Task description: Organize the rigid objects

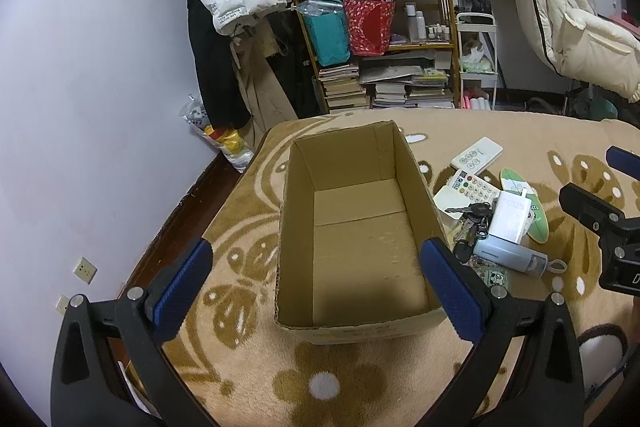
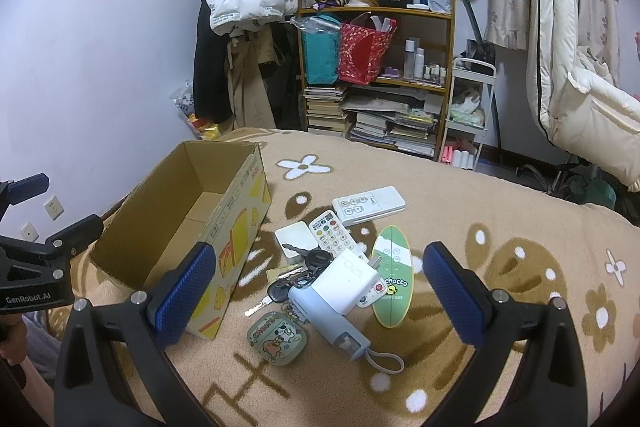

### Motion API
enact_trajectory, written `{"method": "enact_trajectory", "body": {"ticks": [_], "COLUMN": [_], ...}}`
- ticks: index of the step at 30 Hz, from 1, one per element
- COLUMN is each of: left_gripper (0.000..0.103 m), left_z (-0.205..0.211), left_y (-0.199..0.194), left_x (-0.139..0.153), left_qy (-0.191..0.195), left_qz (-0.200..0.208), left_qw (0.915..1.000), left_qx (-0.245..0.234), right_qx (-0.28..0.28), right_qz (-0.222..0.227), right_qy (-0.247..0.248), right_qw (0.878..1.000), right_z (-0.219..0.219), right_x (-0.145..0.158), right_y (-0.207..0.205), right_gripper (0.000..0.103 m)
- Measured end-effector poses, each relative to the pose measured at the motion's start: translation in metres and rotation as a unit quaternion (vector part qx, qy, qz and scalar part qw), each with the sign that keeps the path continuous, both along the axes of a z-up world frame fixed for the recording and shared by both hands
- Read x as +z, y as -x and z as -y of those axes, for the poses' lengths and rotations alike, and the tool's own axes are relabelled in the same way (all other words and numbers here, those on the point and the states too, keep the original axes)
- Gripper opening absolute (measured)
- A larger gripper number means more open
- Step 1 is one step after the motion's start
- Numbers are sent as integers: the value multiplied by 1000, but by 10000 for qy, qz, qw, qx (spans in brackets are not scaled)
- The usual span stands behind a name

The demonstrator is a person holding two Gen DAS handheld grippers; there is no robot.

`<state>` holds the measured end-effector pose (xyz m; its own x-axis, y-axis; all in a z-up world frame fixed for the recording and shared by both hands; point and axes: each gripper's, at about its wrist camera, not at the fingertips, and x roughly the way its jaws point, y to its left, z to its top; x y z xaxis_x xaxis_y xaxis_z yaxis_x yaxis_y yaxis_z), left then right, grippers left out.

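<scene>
Two grippers, both spread wide and holding nothing. Open cardboard box (image 1: 356,227) on the patterned blanket (image 1: 248,355), between and just ahead of the left gripper (image 1: 316,291). Heap of small objects (image 2: 336,267) beside the box, ahead of the right gripper (image 2: 320,291): remotes, white charger (image 2: 344,283), keys (image 2: 304,267).

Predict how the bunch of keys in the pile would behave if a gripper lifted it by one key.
The bunch of keys would probably dangle and swing, since several loose keys hang from one ring. It looks like metal, so likely heavy for its size and slippery. Part lies under the white charger, which may shift.
</scene>
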<state>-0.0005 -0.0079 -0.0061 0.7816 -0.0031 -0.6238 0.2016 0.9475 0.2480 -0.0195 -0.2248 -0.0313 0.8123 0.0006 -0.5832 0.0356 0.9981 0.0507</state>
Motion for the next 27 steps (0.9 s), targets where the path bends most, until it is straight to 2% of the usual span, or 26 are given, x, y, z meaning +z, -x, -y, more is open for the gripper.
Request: {"method": "enact_trajectory", "body": {"ticks": [27], "left_gripper": [103], "left_z": [1], "left_y": [-1], "left_x": [-2], "left_qy": [-31], "left_qz": [-20], "left_qw": [10000], "left_qx": [0], "right_qx": [0], "right_qz": [-5], "right_qy": [6], "right_qw": [10000], "right_z": [0], "right_x": [0], "right_y": [0], "right_gripper": [103]}}
